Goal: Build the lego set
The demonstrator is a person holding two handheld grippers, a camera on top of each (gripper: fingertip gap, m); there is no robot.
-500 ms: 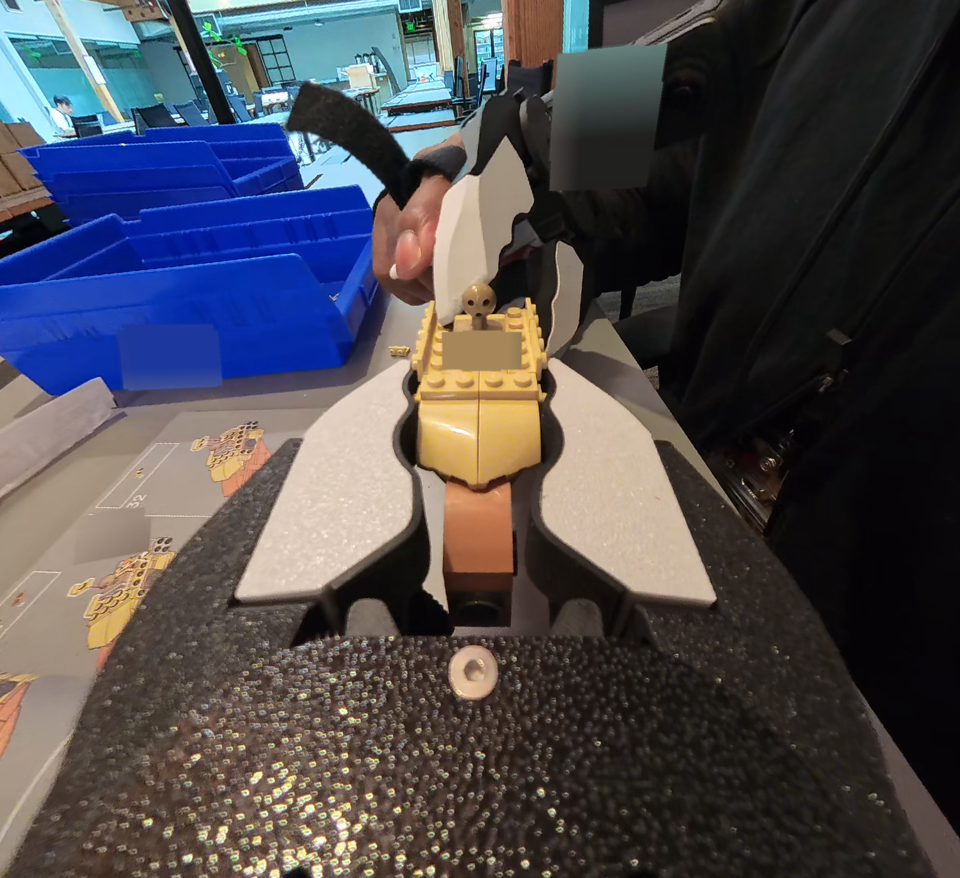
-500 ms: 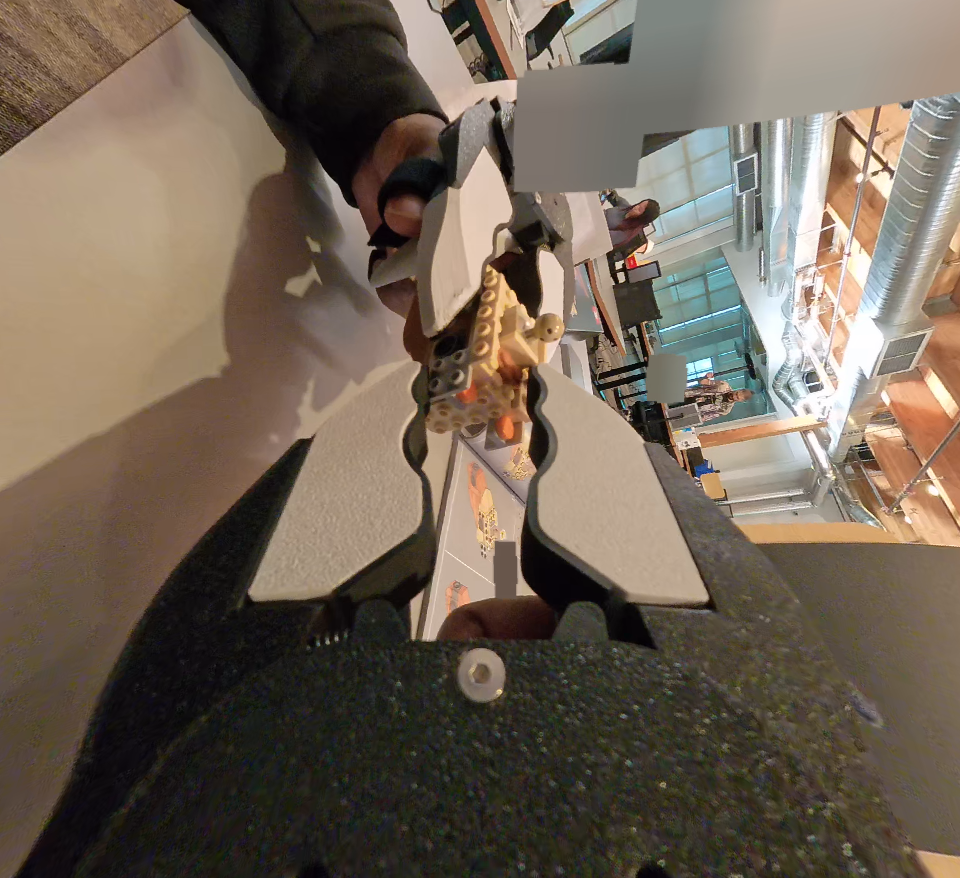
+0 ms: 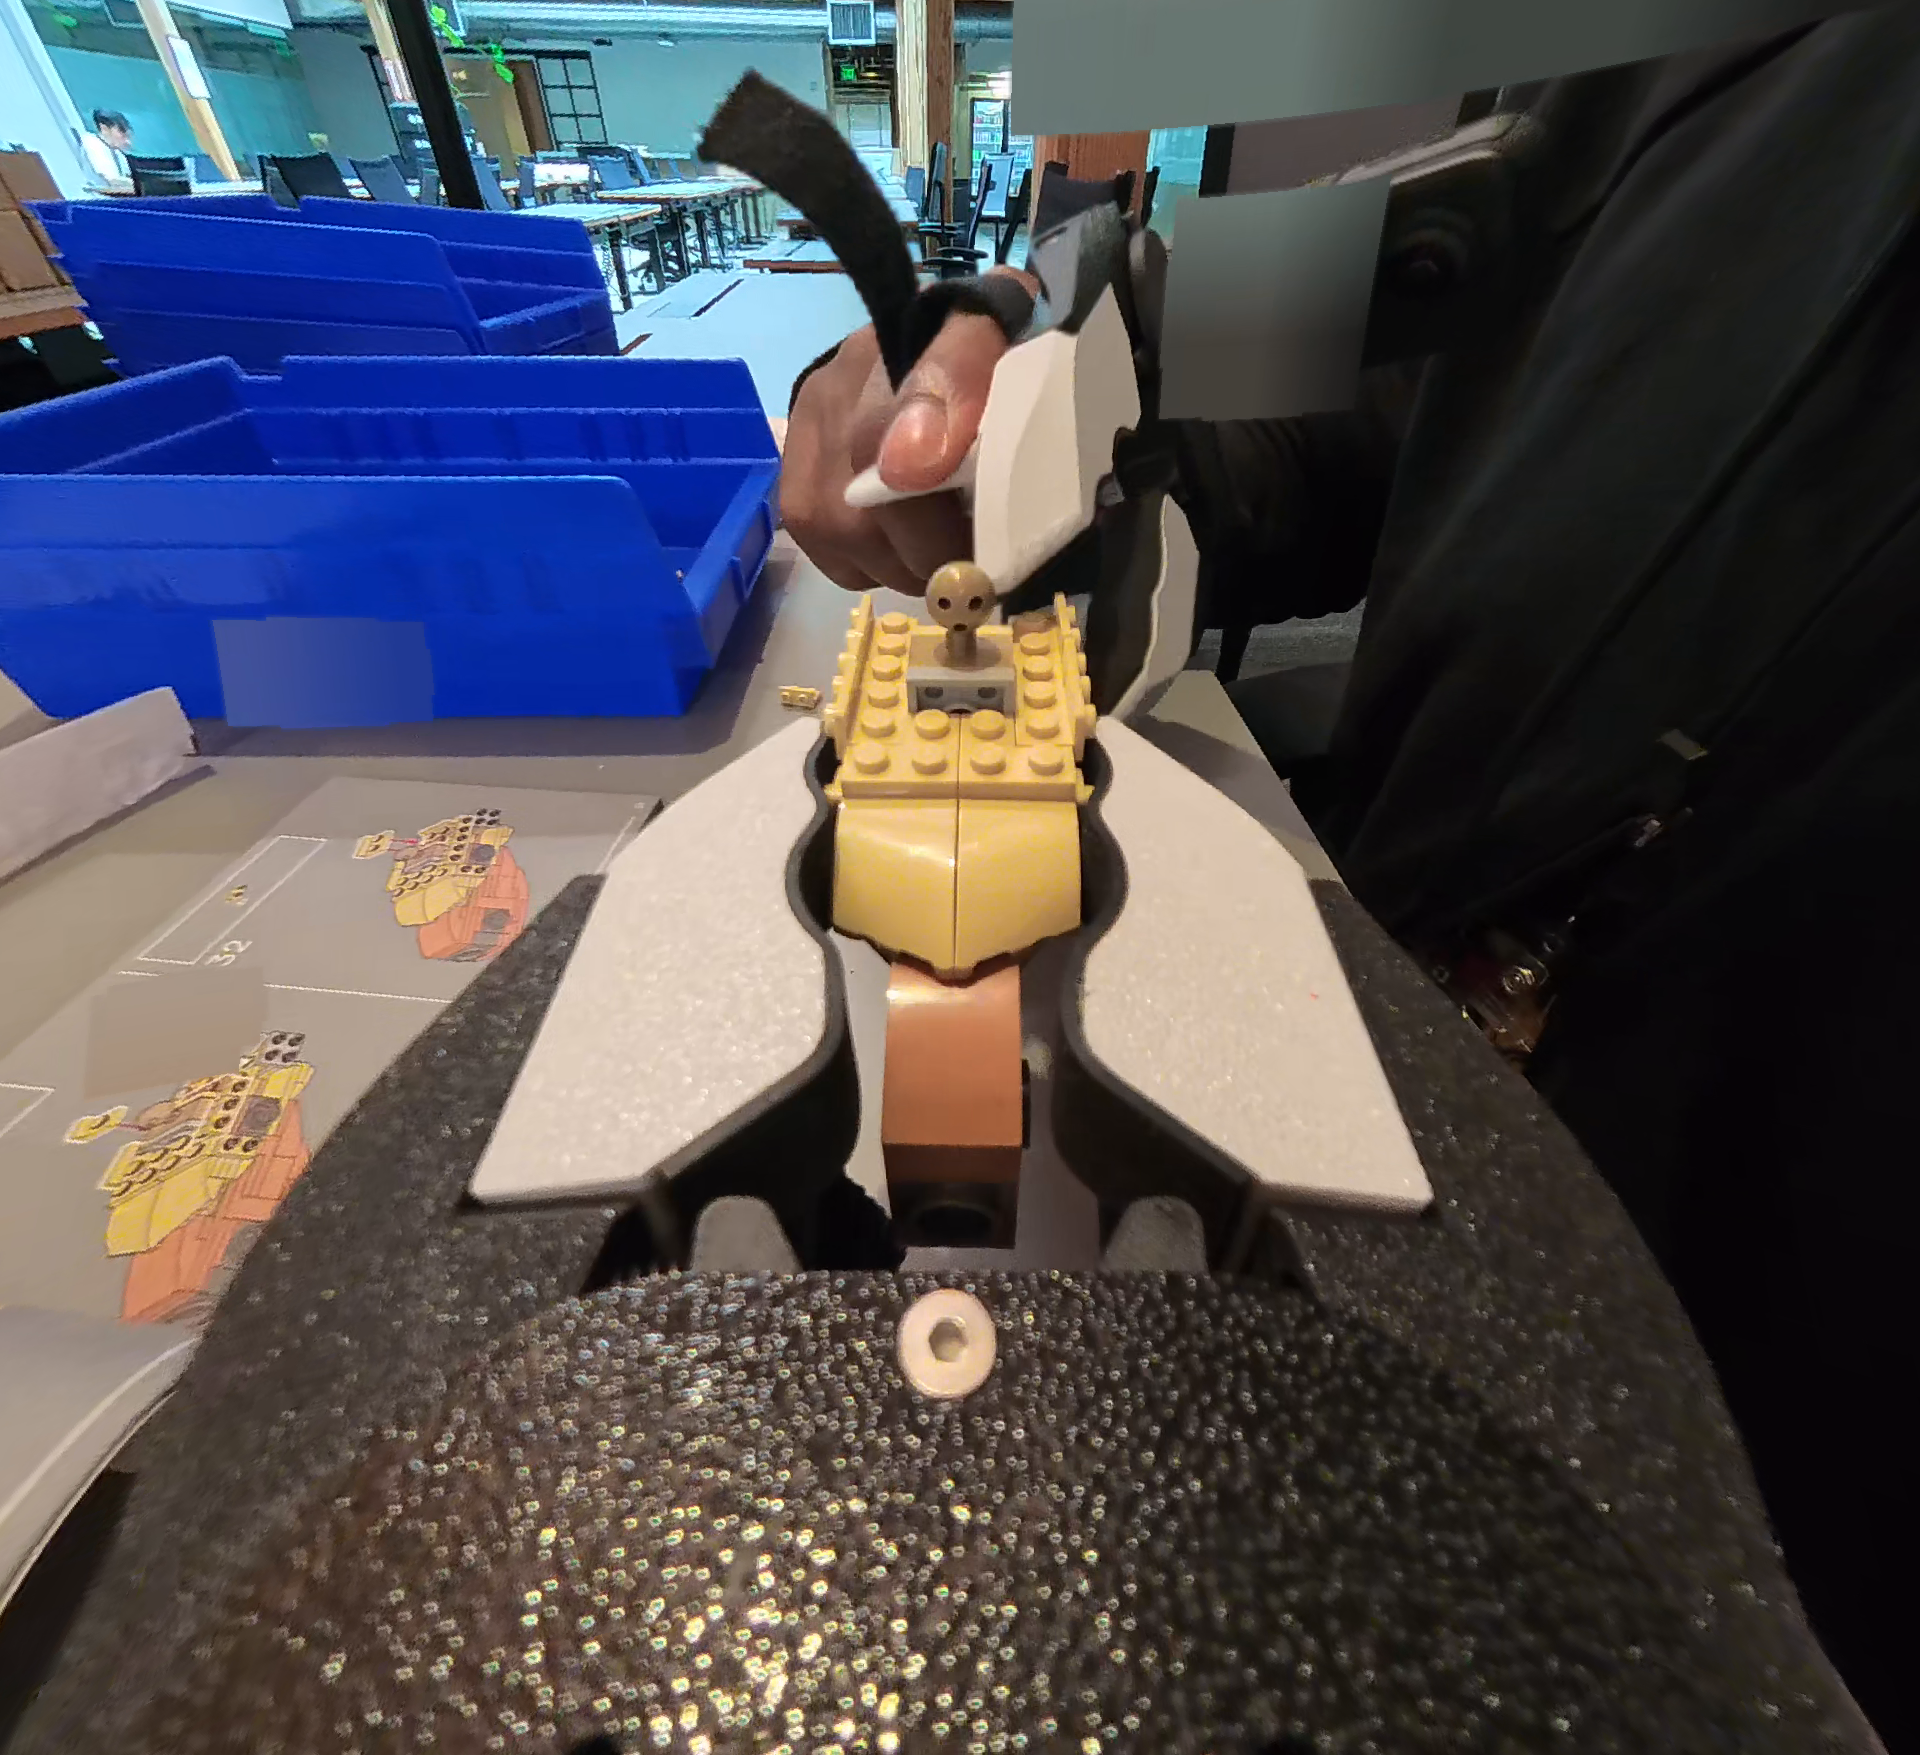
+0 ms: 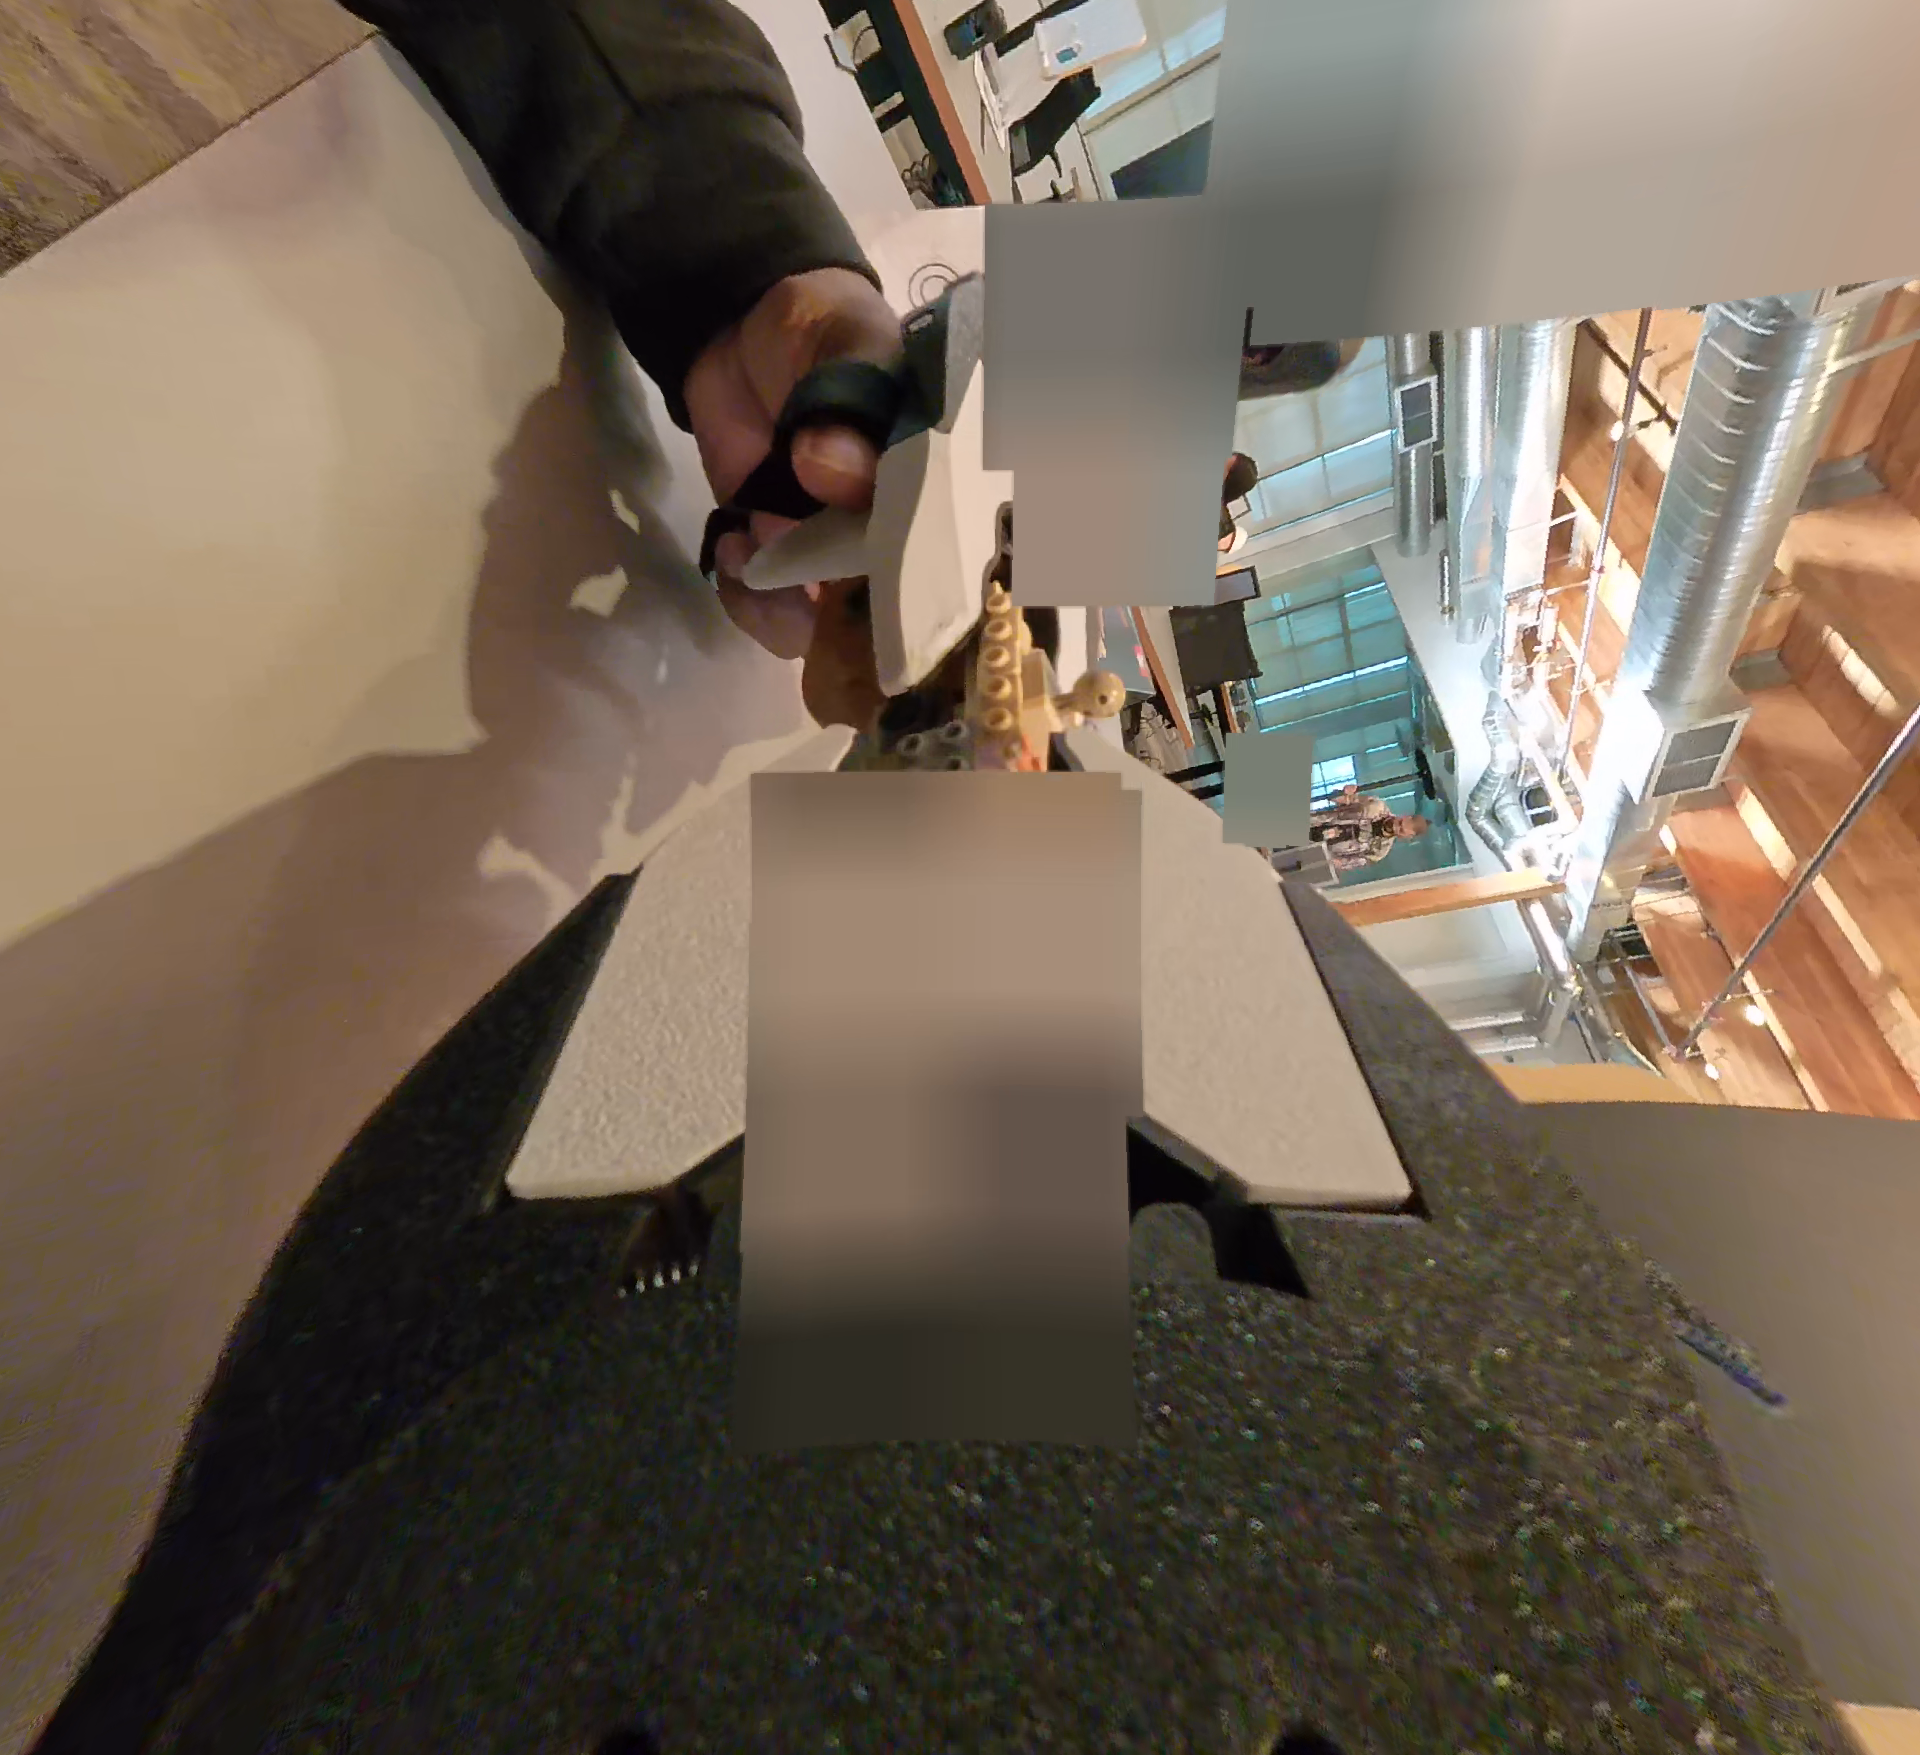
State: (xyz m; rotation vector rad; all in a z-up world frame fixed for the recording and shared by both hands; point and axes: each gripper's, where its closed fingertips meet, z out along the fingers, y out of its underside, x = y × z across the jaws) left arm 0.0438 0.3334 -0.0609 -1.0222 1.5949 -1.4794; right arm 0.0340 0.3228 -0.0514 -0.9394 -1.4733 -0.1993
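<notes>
We are holding the lego model (image 3: 956,832) in our left gripper (image 3: 956,874), whose two fingers are closing on the tan curved front, one on each flank. The model is being carried above the table (image 3: 717,739), near its right edge. Its long axis is running straight away from us along the fingers: brown block nearest, tan hull next, studded deck beyond. At the far end of the deck, one grey brick is carrying one tan ball-headed pin (image 3: 961,599), standing upright.

Our right gripper (image 3: 1081,552) is coming in from the far side, directly opposite – its tips are sitting just behind and right of the pin. Whether it is gripping anything, we cannot tell: a blur is covering its fingers in its own view, and only their backs are facing us.

Left of the model, one instruction sheet (image 3: 312,978) is lying flat. One small tan piece (image 3: 798,695) is resting loose beyond it. We are counting at least four blue bins (image 3: 416,562) along the far left side.
</notes>
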